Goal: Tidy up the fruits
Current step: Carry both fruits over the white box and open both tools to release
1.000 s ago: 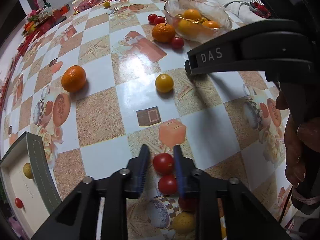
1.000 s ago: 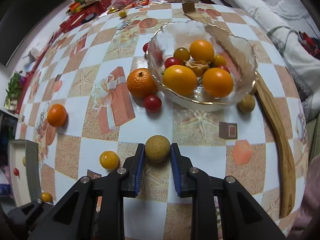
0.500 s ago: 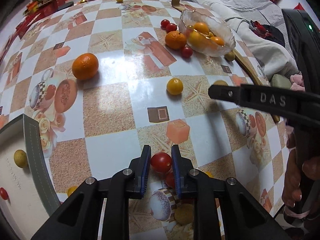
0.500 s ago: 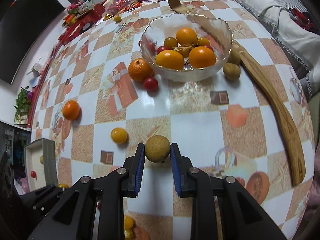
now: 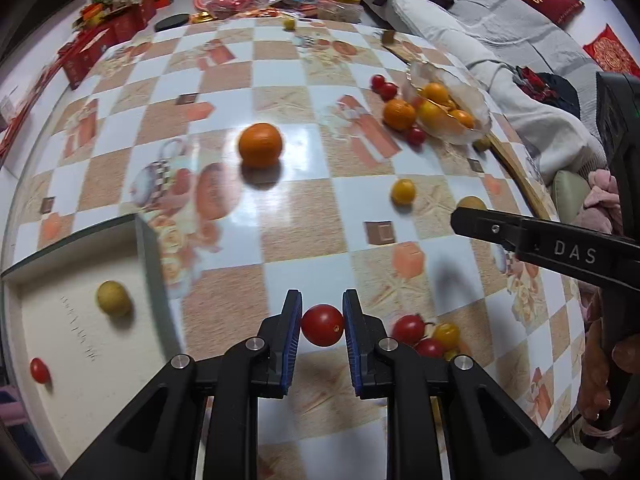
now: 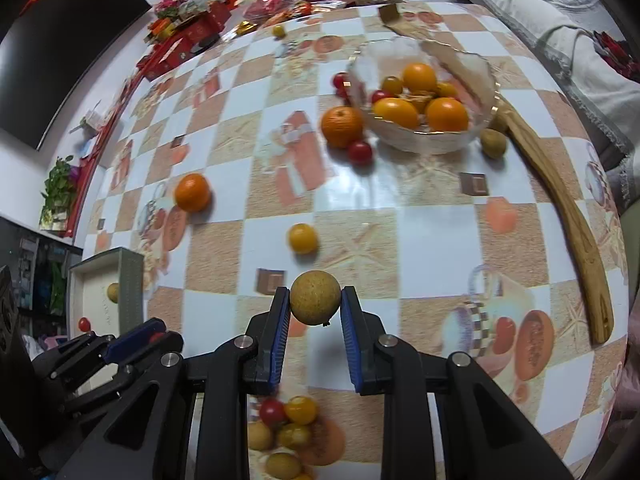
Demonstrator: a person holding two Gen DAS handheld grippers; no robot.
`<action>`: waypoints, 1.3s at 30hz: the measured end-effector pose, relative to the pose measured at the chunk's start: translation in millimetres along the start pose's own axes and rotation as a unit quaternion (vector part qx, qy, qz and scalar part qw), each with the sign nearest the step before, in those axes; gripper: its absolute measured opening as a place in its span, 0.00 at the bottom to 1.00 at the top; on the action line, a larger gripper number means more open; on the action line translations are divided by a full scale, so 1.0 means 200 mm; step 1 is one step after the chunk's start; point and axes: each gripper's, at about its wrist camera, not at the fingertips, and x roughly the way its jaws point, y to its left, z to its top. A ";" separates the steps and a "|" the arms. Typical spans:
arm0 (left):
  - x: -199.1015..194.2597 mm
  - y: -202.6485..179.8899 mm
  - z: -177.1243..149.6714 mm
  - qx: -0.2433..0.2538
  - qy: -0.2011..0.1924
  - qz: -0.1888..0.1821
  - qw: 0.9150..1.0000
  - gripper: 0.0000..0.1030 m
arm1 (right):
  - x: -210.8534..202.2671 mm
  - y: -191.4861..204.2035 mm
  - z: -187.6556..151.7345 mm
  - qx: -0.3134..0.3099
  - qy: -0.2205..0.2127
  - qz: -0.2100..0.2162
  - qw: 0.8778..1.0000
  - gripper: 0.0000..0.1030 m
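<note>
Red tomato (image 5: 322, 325) clamped in left gripper (image 5: 322, 326), tan fruit (image 6: 315, 298) in right gripper (image 6: 315, 300); carry both steadily to white tray (image 5: 80, 276).

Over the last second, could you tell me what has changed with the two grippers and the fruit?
Both grippers have lifted off the table with their fruit: the left gripper carries the red cherry tomato toward the white tray, and the right gripper has raised the tan longan. Both grips, the glass bowl and loose fruit are unchanged.
</note>
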 end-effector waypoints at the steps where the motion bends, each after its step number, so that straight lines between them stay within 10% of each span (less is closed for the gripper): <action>1: -0.02 0.03 -0.01 -0.005 -0.002 0.004 1.000 0.22 | 0.00 0.02 0.00 -0.003 0.001 0.002 1.000 0.27; 24: -0.19 0.94 -0.16 -0.122 -0.030 0.116 0.985 0.22 | 0.19 0.94 -0.16 -0.139 0.056 0.077 0.986 0.27; 39: -0.09 1.06 -0.17 -0.100 -0.017 0.156 0.983 0.22 | 0.48 1.21 -0.31 -0.223 0.104 0.043 0.968 0.27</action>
